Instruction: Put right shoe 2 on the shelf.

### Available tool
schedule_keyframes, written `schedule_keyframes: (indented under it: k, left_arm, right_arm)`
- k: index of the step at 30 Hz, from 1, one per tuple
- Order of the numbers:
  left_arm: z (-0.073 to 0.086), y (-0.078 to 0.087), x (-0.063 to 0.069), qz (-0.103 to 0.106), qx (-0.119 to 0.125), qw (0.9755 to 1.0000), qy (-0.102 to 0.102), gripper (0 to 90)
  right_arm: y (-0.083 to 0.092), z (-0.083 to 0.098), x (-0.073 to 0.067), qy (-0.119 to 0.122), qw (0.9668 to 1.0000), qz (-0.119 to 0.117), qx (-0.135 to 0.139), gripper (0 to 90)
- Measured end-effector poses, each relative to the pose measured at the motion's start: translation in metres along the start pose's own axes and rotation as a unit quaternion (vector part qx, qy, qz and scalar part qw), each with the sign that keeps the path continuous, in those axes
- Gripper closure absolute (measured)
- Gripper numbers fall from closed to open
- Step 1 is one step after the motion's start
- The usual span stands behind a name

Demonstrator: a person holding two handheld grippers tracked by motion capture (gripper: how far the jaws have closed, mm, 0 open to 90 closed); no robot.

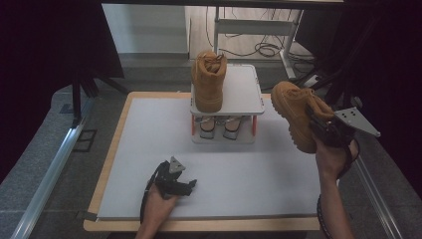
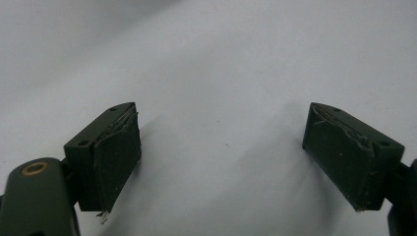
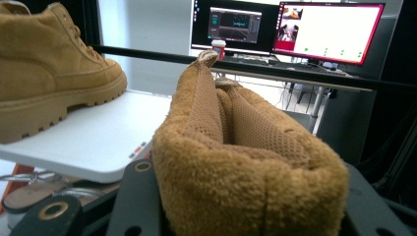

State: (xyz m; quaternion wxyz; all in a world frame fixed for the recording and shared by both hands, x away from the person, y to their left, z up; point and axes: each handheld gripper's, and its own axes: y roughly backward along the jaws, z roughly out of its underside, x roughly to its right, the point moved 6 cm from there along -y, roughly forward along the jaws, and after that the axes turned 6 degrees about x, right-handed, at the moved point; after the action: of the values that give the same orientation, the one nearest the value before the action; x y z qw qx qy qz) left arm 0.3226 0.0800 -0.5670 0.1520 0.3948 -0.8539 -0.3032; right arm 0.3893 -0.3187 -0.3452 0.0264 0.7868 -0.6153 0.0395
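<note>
Here, a tan boot was held aloft at the desk's right side by its padded collar.

The right gripper (image 1: 322, 130) was seen closed on the collar of the held boot (image 1: 297, 114), its jaws squeezing the soft mesh lining together, as the right gripper view showed (image 3: 246, 162). The boot was carried in the air, toe tilted up, just right of the white rack (image 1: 239, 92), on whose top shelf the second boot (image 1: 209, 82) stood upright. It was judged fairly heavy at its stiff lugged sole, while the collar was soft and yielding, so a deep grip at the collar was thought safest. The left gripper (image 1: 186, 183) was rested on the desk (image 1: 239, 174), jaws wide and empty.
</note>
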Motion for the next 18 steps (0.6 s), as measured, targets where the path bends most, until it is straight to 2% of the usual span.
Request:
schedule_keyframes:
  k: [4,18]
  left_arm:
    - [0.000,0.000,0.000,0.000,0.001,1.0000,0.000,14.4]
    - [0.000,0.000,0.000,0.000,0.001,1.0000,0.000,14.4]
  right_arm:
    - [-0.005,-0.011,-0.004,-0.001,1.0000,-0.004,0.008,55.7]
    - [-0.021,-0.031,-0.018,-0.005,0.9997,-0.014,0.020,55.6]
